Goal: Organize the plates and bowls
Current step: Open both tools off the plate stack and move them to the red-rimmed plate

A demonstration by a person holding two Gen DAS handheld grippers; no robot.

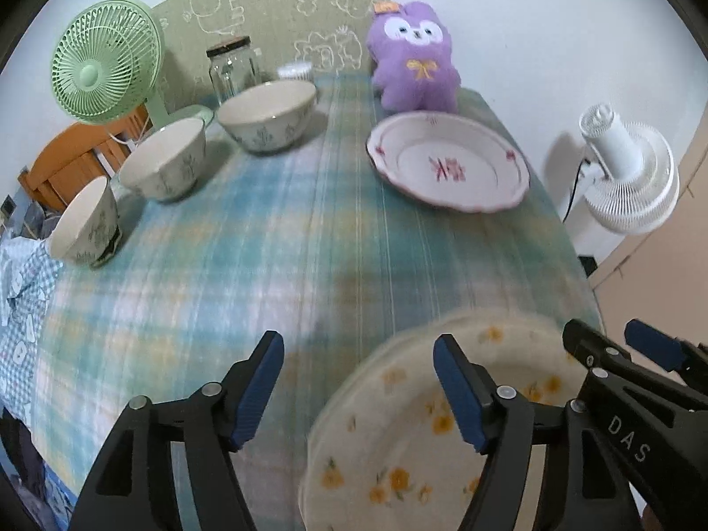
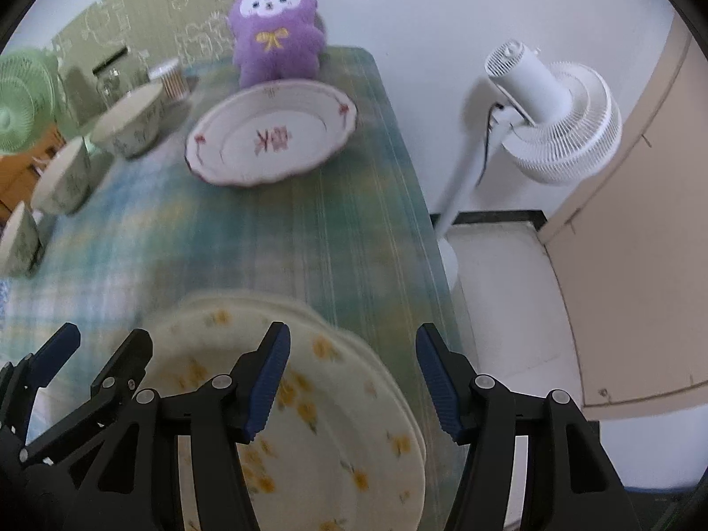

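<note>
Fingers of both my left gripper (image 1: 358, 380) and right gripper (image 2: 354, 376) are hanging wide and empty over the yellow-flowered plate (image 2: 336, 433) at frame bottom, so I am judging the next move is gripping its rim.

yellow-flowered plate (image 1: 398, 442): motion-blurred, near edge cut off | smallest bowl (image 2: 17, 239): cropped at frame's left edge

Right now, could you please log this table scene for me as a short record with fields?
surface: table with a blue-green plaid cloth
near plate: yellow-flower plate, below both grippers, blurred
far plate: pink-flower plate, in front of the purple plush toy
bowls: three cream bowls in a row on the left
left gripper: open, holding nothing
right gripper: open, holding nothing
other: green fan, glass jar, white fan beside the table
</note>
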